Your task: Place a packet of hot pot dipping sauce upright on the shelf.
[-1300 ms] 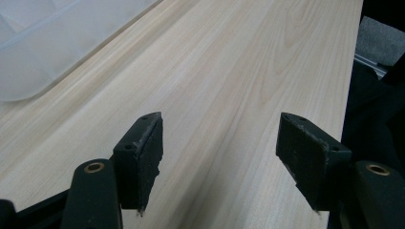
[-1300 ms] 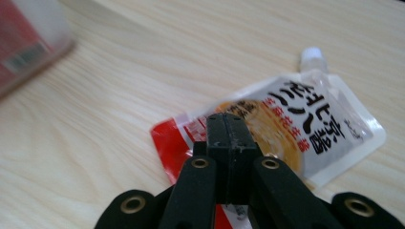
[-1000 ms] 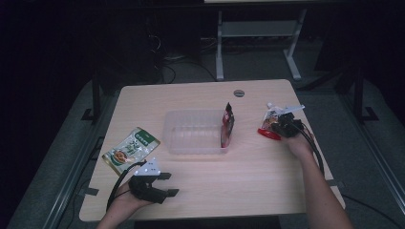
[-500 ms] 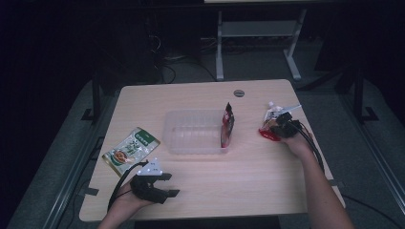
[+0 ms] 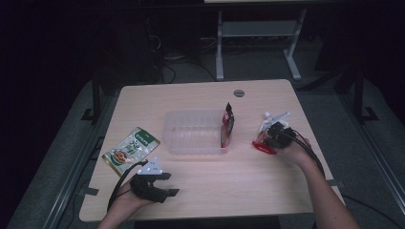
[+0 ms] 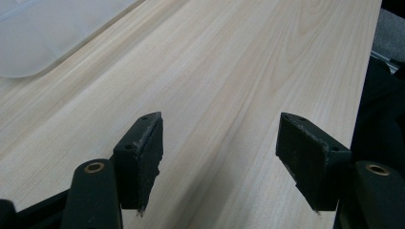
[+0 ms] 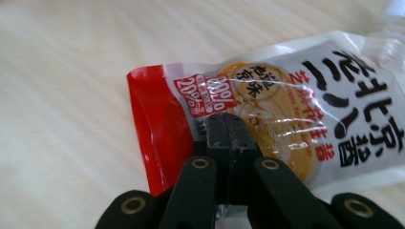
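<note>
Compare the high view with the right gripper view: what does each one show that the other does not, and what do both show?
High view alone: the clear bin, the dark red packet standing at its right end, the green packet, and the left gripper, open. Right gripper view alone: the print on the red-and-white packet. Both: that packet, the right gripper shut on it, and the table.

Three snack packets: one green packet (image 5: 130, 151) at lower left of the high view, one dark red packet (image 5: 227, 125) standing at centre, one red-and-white packet (image 5: 265, 138) at right. One clear plastic tub (image 5: 193, 138), centre. Two grippers: left gripper (image 5: 165, 183), right gripper (image 5: 267, 141). One counter (image 5: 239, 176).
</note>
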Demonstrator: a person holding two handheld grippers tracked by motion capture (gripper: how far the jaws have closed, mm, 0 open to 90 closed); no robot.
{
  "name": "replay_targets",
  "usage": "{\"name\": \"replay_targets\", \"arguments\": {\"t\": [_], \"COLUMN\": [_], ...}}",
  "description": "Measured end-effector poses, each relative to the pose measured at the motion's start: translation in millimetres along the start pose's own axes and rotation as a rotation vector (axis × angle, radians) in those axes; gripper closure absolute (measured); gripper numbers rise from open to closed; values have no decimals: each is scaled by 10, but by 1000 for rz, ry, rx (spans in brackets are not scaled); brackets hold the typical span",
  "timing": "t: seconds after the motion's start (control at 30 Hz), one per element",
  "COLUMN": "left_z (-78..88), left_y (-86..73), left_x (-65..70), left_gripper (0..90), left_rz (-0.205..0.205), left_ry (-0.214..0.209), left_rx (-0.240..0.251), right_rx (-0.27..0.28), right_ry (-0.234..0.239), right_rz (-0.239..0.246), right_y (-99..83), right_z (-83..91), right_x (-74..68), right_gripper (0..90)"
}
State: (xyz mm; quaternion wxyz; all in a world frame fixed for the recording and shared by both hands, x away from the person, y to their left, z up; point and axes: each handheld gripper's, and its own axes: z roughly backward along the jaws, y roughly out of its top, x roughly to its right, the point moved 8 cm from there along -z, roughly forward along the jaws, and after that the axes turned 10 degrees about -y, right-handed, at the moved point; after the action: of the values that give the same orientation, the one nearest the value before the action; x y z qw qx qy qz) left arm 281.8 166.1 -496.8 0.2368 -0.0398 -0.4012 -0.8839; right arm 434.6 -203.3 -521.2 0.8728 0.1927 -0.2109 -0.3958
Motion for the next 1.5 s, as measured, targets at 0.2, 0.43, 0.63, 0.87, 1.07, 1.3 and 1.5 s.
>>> {"name": "replay_targets", "arguments": {"t": [0.2,0.43,0.63,0.87,1.07,1.3,1.5], "left_z": [5,7,-6,-9,-7,-34,-48], "left_y": [-3,-6,-7,-6,-16,-15,-14], "left_x": [-2,4,6,13,32,32,42], "left_gripper": [328,328,328,328,328,328,328], "left_rz": [2,3,1,1,-5,-7,-13], "left_ry": [-2,-2,-4,-7,-11,-17,-17], "left_rx": [1,1,-6,-5,-12,-25,-31], "right_rx": [-1,7,27,46,127,148,71], "right_ry": [62,125,218,287,354,199,151], "right_rz": [8,32,89,191,96,-72,-146], "right_y": [-23,-52,-70,-32,75,-120,-347], "right_z": [77,162,286,367,570,606,437], "right_x": [-200,-419,-795,-1190,-1113,-359,-63], "right_gripper": [899,899,899,899,898,899,898]}}
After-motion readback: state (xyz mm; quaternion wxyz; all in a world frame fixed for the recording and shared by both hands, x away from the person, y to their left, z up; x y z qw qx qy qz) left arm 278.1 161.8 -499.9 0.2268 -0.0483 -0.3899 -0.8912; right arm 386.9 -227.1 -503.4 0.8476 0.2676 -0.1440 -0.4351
